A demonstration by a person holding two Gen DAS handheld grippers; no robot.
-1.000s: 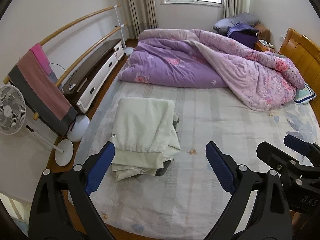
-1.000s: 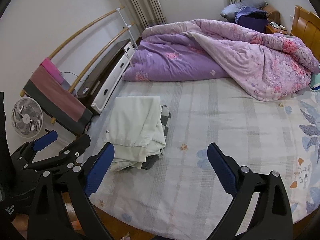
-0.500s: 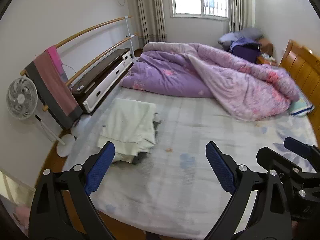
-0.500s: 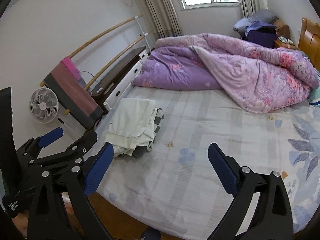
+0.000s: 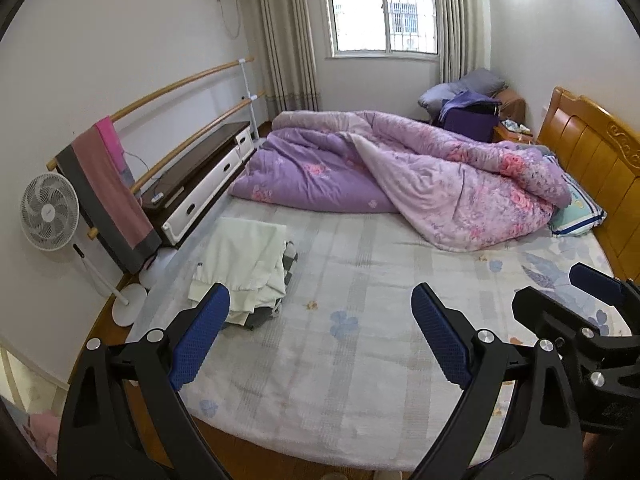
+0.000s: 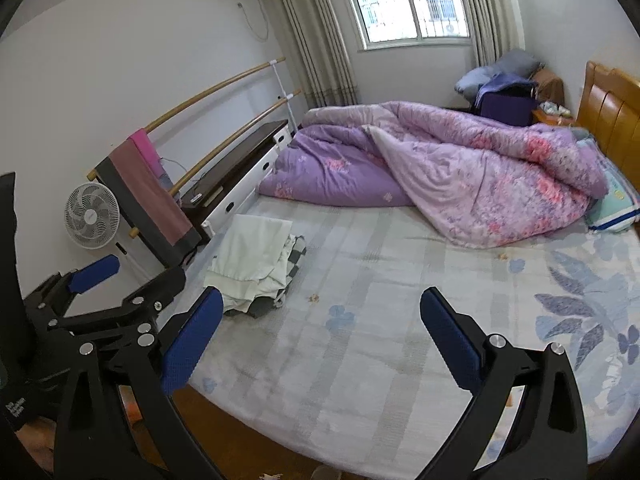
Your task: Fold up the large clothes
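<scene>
A folded pale cream garment (image 5: pixel 244 258) (image 6: pixel 256 258) lies on the left side of the bed, on top of a dark checked piece (image 5: pixel 291 261) (image 6: pixel 296 254) that shows at its right edge. My left gripper (image 5: pixel 320 322) is open and empty, held above the bed's front edge, well back from the pile. My right gripper (image 6: pixel 320 326) is open and empty too, to the right of the left one. The right gripper's black frame (image 5: pixel 576 316) shows at the right of the left wrist view, and the left gripper's frame (image 6: pixel 108 292) at the left of the right wrist view.
A crumpled purple floral duvet (image 5: pixel 400 168) fills the far half of the bed (image 5: pixel 360 360). A wooden headboard (image 5: pixel 592 156) is on the right. On the left stand a white fan (image 5: pixel 50 212), a rail with a pink and grey towel (image 5: pixel 108 188) and a low cabinet (image 5: pixel 200 184).
Both grippers have pulled back and risen away from the folded pile, so more of the room and the bed's front edge shows. Both stay open and empty.
</scene>
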